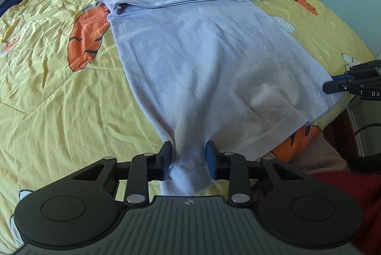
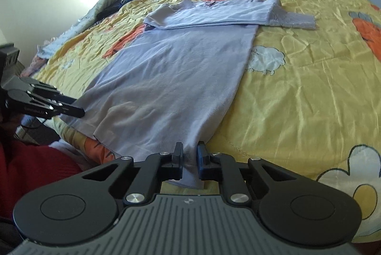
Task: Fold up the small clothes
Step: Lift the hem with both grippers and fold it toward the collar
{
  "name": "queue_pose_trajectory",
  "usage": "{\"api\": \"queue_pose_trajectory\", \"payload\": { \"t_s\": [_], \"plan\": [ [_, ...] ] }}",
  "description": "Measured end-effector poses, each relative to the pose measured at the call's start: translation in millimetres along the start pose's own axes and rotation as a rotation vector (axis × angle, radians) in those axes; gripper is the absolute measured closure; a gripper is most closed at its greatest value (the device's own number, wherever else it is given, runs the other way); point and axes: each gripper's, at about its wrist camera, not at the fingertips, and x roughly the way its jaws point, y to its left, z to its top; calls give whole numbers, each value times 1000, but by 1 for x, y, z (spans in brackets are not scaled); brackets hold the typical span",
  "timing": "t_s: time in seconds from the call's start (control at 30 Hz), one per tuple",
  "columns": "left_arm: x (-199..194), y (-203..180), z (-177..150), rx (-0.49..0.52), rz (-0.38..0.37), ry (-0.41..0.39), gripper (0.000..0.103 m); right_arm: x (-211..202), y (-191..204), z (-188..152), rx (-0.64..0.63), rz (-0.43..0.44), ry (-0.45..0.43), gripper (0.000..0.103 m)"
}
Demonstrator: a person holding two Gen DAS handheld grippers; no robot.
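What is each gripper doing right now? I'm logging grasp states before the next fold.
Left gripper: closed on the lavender shirt, at its near hem corner.
Right gripper: closed on the shirt's other hem corner.

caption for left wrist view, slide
Left hand-held gripper pinches hem corner of lilac shirt on yellow bedspread.

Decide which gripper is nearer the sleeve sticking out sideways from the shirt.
Right. The right gripper grips the hem corner on the sleeve's side; the left gripper grips the opposite corner of the shirt.
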Motion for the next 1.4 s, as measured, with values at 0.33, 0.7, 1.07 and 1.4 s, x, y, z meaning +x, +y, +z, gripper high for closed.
{"api": "queue_pose_trajectory", "payload": {
  "t_s": [0.33,0.7,1.07,1.4],
  "plan": [
    [-8,32,-10,-139,-80,4,51,-9,-24,-7,111,137,10,69],
    [9,63,-4,-292,-461,58,45,32,-54,-5,309,485,41,76],
    [6,49,-8,-247,-333,57,92,27,-47,-5,367,405,-2,75],
    [-9,31,0,-165,-220,1,95,19,-1,11,225,159,-4,92]
  ]
}}
